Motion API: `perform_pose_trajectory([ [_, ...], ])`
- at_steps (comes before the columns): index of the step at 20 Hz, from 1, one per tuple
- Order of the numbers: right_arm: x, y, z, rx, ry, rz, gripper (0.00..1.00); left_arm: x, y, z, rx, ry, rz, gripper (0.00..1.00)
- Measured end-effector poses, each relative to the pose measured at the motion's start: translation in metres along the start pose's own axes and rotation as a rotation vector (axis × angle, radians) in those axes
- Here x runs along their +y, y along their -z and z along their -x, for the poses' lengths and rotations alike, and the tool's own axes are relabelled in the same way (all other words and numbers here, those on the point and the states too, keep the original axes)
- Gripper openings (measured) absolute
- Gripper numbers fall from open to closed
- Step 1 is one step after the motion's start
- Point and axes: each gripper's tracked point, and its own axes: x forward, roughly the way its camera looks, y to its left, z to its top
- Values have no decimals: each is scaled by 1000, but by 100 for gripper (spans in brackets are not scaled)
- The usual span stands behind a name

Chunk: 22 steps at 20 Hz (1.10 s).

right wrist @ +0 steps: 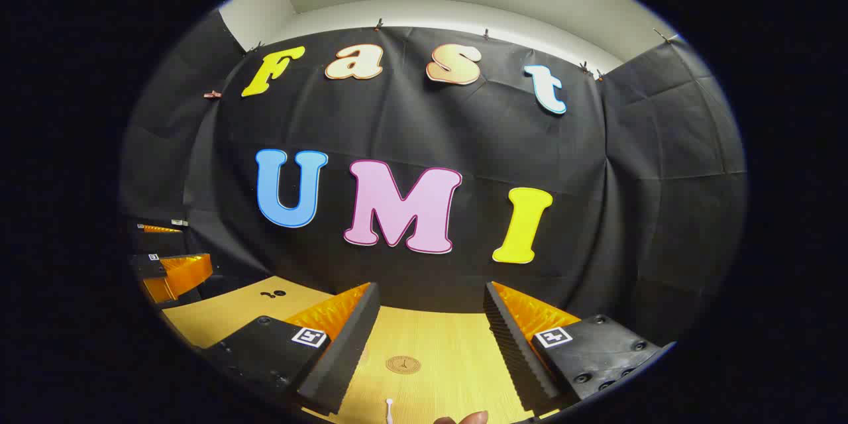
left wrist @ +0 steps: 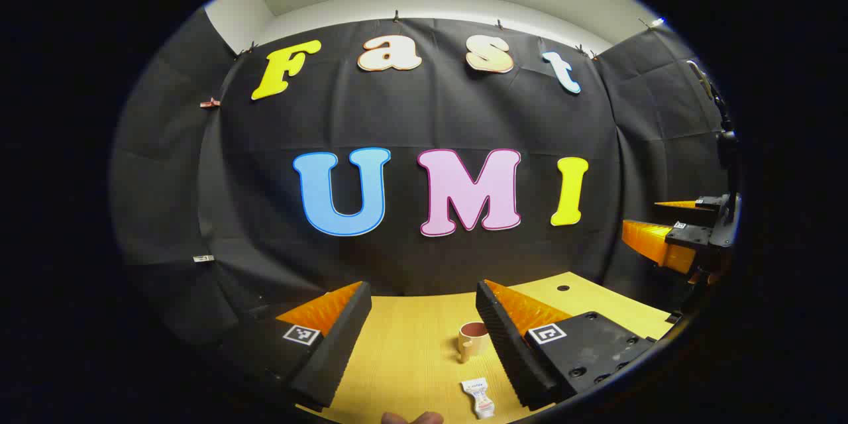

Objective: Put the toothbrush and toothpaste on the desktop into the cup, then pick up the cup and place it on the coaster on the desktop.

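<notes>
In the left gripper view a small tan cup (left wrist: 472, 338) with a brown inside stands upright on the wooden desktop (left wrist: 411, 351), close to my left gripper's right finger. A white toothpaste tube (left wrist: 479, 397) lies flat in front of the cup. My left gripper (left wrist: 424, 298) is open and raised above the desk, holding nothing. In the right gripper view a round brown coaster (right wrist: 403, 364) lies on the desktop (right wrist: 450, 351) between the fingers. The tip of a white toothbrush (right wrist: 389, 409) shows at the bottom edge. My right gripper (right wrist: 430, 295) is open and holds nothing.
The other gripper (left wrist: 682, 228) shows at the far right of the left gripper view, and the other gripper (right wrist: 169, 265) at the far left of the right gripper view. A dark hole (left wrist: 563, 288) marks the desk's back. A fingertip (right wrist: 474, 418) shows at the bottom edge.
</notes>
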Motion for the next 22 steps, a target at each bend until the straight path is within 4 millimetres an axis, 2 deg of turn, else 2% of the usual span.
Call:
perform_pose_trajectory([
  [3, -2, 2, -3, -1, -2, -2, 97, -4, 2, -1, 8, 3, 3, 98],
  [4, -3, 3, -3, 1, -3, -2, 100, -6, 2, -2, 11, 5, 5, 98],
  [5, -4, 5, -6, 4, 0, -3, 97, -7, 3, -4, 13, 6, 7, 98],
  [7, -4, 8, -9, 11, -5, -6, 97, -10, 3, -7, 17, 10, 3, 98],
  [8, -4, 9, -10, 12, -5, -3, 100, -11, 4, -9, 20, 11, 1, 98],
  [9, -4, 11, -11, 12, -8, 3, 97, -12, 4, -10, 21, 13, 0, 98],
  [13, -5, 16, -17, 17, -9, -5, 97, -15, 6, -15, 29, 19, -4, 98],
  [14, -5, 18, -18, 19, -12, -7, 100, -17, 7, -18, 35, 21, -4, 98],
  [16, -6, 23, -21, 26, -14, -5, 97, -21, 11, -22, 48, 28, -1, 98],
  [18, -7, 28, -24, 35, -14, -12, 97, -30, 24, -26, 89, 45, 6, 98],
  [19, -9, 31, -25, 40, -16, -15, 100, -37, 36, -29, 129, 67, 13, 98],
  [20, -10, 35, -26, 47, -15, -14, 97, -46, 50, -31, 178, 90, 22, 98],
  [22, -15, 41, -29, 59, -16, -9, 100, -60, 84, -37, 297, 113, 36, 98],
])
